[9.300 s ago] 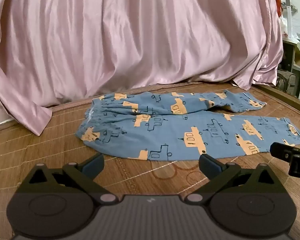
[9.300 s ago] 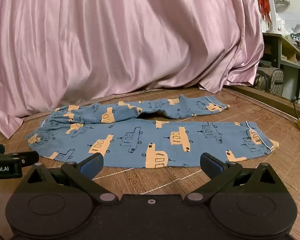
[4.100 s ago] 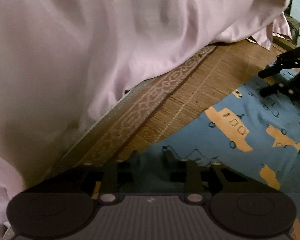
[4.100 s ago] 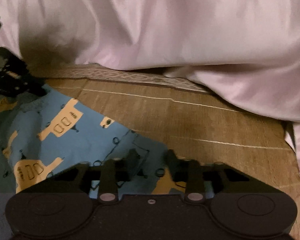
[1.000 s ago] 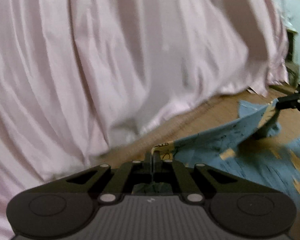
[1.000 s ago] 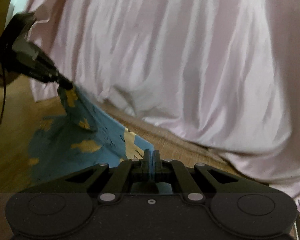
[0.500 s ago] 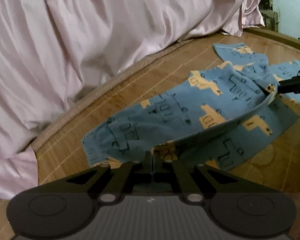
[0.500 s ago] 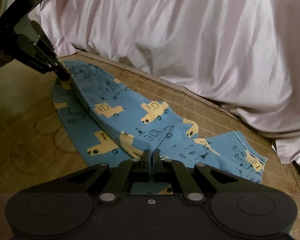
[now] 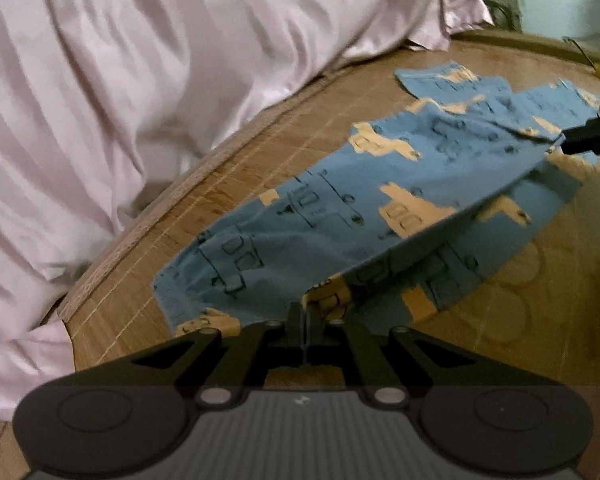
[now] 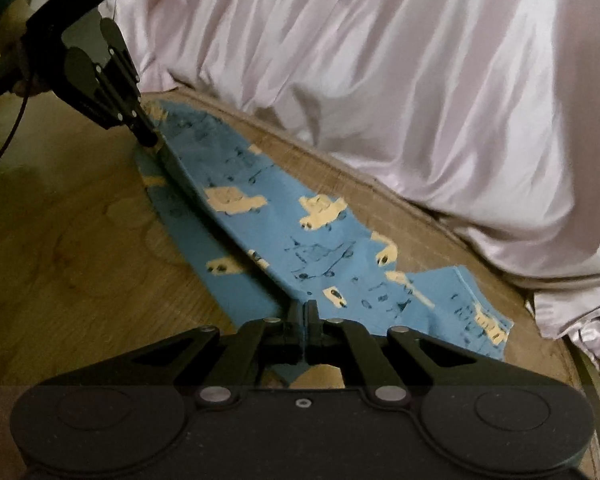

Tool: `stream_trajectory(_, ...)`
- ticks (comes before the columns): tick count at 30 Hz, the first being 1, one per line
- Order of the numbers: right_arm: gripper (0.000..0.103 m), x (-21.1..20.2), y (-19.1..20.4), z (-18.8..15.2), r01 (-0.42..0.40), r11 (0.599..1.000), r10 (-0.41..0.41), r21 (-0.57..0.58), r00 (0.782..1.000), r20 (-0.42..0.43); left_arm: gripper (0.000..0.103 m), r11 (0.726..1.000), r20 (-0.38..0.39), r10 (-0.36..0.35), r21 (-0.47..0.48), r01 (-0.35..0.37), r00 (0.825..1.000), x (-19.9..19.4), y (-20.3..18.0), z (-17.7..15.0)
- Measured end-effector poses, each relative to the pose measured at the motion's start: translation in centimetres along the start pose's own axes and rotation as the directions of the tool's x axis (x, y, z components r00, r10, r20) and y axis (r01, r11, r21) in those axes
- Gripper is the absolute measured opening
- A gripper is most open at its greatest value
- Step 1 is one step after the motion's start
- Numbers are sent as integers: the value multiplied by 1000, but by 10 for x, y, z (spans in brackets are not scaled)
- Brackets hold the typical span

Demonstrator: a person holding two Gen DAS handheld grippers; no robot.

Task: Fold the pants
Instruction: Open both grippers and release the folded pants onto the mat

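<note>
The blue pants with their yellow car print lay on the woven mat beside the pink satin drape, one leg being carried over the other in a lengthwise fold. The left gripper was clenched on the edge of the upper leg near the waistband end, and the right gripper was pinched tight on the same edge farther toward the cuffs, so that the cloth hung between them as a shallow, sagging sheet just above the lower leg. From where I stood, the trouble most likely to come was uneven laying: if one side dropped sooner or was pulled farther across than the other, the upper leg would land askew and its hem would miss the one beneath. The slack in the middle seemed apt to touch down first and trap a wrinkle or a tuck under the fold. A thin pinch on soft fabric might also slip if the pull grew sharp. The cuff end lay rumpled and would, I judged, need smoothing afterwards.
</note>
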State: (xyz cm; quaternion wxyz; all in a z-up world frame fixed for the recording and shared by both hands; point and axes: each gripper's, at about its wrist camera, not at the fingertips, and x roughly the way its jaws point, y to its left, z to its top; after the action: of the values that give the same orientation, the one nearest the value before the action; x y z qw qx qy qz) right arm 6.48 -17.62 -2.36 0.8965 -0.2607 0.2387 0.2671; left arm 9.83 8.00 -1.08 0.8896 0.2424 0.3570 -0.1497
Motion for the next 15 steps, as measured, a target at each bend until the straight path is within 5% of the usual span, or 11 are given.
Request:
stream_trajectory(7,7,0,2,-1,-54,997,58,48,995,-75,16,999,-34,-53,10,53,998,-5,-4,-3)
stream_trajectory(10,22,-14,-4,0,-39,992,50,123,995,-83,53,995,-5,-83,-61,83,997,-14,-3,1)
stream_trajectory(12,48,-25,-9,2,4,988,10,156,996,-89,60,990,35,-90,-110,93,995,-22,-6,6)
stream_trajectory(14,87,-37,-16,0,69,981,-51,182,993,-102,69,979,69,-118,-160,127,991,-28,-13,14)
stream_trajectory(15,93,-41,-19,-4,109,977,-89,185,990,-112,75,972,89,-134,-181,148,987,-30,-17,18)
